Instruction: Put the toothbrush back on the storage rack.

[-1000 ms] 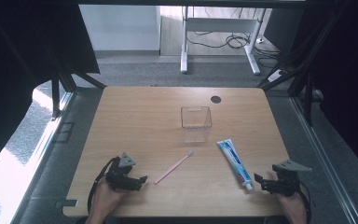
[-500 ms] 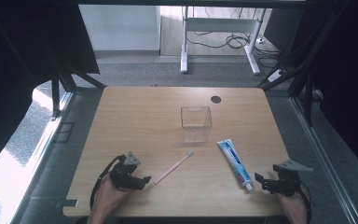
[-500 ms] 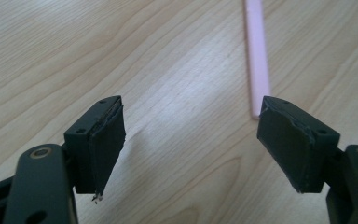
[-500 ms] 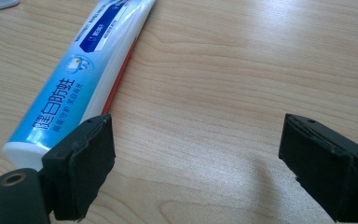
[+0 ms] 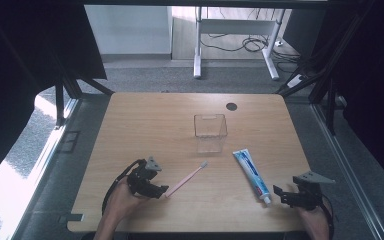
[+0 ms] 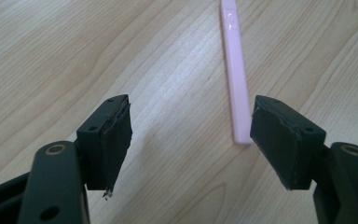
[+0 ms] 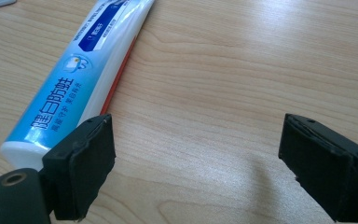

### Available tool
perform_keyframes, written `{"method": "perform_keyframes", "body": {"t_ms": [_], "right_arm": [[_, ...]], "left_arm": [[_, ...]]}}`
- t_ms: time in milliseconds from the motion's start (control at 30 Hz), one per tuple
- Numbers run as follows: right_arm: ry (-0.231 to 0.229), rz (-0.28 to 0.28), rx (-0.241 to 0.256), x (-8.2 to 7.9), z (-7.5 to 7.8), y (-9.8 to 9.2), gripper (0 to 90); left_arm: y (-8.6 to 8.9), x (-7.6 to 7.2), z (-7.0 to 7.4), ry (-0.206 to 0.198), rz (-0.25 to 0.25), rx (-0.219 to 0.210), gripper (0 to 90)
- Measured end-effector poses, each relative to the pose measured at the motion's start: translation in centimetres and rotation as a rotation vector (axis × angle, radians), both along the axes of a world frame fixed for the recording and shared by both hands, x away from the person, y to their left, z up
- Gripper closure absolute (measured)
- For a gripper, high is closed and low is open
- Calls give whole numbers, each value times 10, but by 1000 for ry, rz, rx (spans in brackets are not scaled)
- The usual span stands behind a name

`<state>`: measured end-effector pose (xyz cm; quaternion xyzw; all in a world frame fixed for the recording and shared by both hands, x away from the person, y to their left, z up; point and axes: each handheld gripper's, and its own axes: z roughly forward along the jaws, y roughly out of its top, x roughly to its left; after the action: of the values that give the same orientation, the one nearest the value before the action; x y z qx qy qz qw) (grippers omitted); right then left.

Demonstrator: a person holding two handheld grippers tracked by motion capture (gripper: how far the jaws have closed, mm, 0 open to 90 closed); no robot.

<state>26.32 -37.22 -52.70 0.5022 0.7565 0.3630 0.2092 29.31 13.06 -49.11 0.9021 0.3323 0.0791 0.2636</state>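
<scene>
High view: on the left, the left gripper (image 5: 161, 189) sits low on the table (image 5: 145, 120), right at the near end of the pink toothbrush (image 5: 186, 179). Its jaws are wide open and hold nothing. The brush end lies just inside one jaw, not in the middle. I think this is the reach step, so next it should slide sideways a bit, then squeeze. In the middle stands a clear box (image 5: 210, 132). Further right lies the toothpaste (image 5: 250, 174), and the right gripper (image 5: 284, 194) waits beside its cap, open wide and empty.
</scene>
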Motion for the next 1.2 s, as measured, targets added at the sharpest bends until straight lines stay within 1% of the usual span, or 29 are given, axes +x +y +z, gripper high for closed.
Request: {"method": "perform_keyframes", "body": {"t_ms": [33, 67, 100, 200, 300, 467, 667, 700, 867, 1000, 1100, 1133, 1167, 1200], "right_arm": [[-1, -1, -1, 0, 0, 0, 109], [0, -1, -2, 0, 0, 0, 110], [1, -2, -4, 0, 0, 0, 110], [1, -3, -6, 0, 0, 0, 112], [4, -3, -8, 0, -1, 0, 114], [4, -6, -6, 0, -1, 0, 116], [5, -6, -7, 0, -1, 0, 117], [5, -6, -7, 0, -1, 0, 117], [5, -7, -7, 0, -1, -1, 117], [6, -7, -10, 0, -1, -1, 119], [7, -7, -11, 0, -1, -1, 119], [7, -7, -11, 0, -1, -1, 119], [6, -8, -11, 0, -1, -1, 120], [6, -8, -11, 0, -1, -1, 120]], "left_arm": [[-3, 1, 1, 5, -8, 9, 312], [-3, 1, 1, 5, -8, 9, 325], [-8, 4, 3, 12, -23, 23, 331], [-13, 6, 5, 21, -32, 32, 366], [-22, 13, 7, 51, -51, 51, 398], [-34, 23, 8, 83, -74, 85, 446], [-46, 31, 12, 120, -86, 106, 529], [-52, 34, 13, 139, -102, 130, 540], [-64, 41, 13, 165, -120, 182, 574], [-72, 47, 11, 185, -123, 202, 596], [-78, 50, 11, 203, -120, 200, 611], [-78, 50, 11, 203, -120, 200, 613], [-82, 53, 10, 209, -123, 214, 617], [-84, 54, 9, 215, -121, 218, 624]]}}
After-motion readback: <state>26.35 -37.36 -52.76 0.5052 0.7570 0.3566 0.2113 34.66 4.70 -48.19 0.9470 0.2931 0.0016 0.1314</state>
